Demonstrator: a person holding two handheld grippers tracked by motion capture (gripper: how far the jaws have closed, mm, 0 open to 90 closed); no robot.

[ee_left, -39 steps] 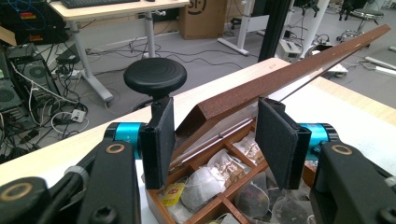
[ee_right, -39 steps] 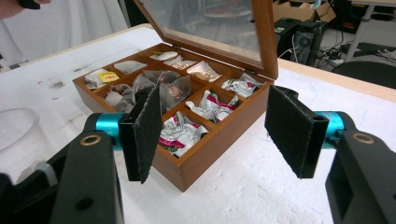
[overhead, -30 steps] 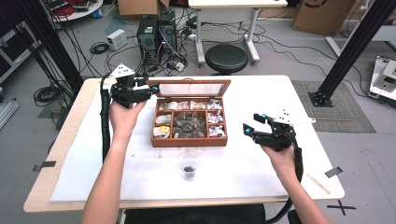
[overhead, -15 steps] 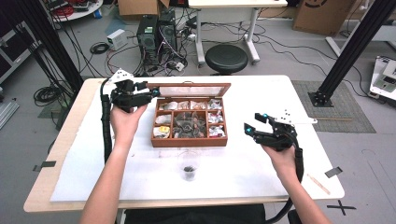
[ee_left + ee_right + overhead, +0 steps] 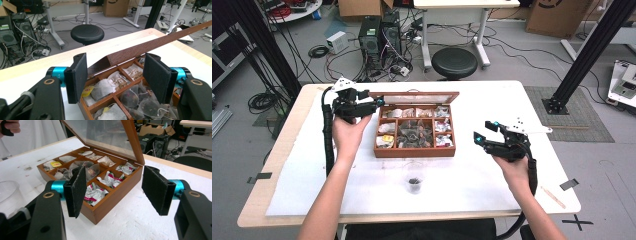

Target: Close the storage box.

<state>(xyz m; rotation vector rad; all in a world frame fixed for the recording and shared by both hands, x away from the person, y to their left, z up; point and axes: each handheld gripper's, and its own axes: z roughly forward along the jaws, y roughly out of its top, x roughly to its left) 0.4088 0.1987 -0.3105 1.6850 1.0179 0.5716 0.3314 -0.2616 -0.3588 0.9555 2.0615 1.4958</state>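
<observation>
Left gripper (image 5: 374,103) sits at the back left corner of the wooden tea box (image 5: 414,150), just beside the raised lid (image 5: 160,42). Its jaws have just been opening; lid edge lies between the pads (image 5: 78,76) but they don't press it (gap visible both sides). Right gripper (image 5: 484,132) hovers right of the box, apart from it, jaws wide, nothing held. Box stands mid-table (image 5: 492,95), compartments full of tea bags (image 5: 93,191). Clear plastic cup (image 5: 414,183) in front of the box.
</observation>
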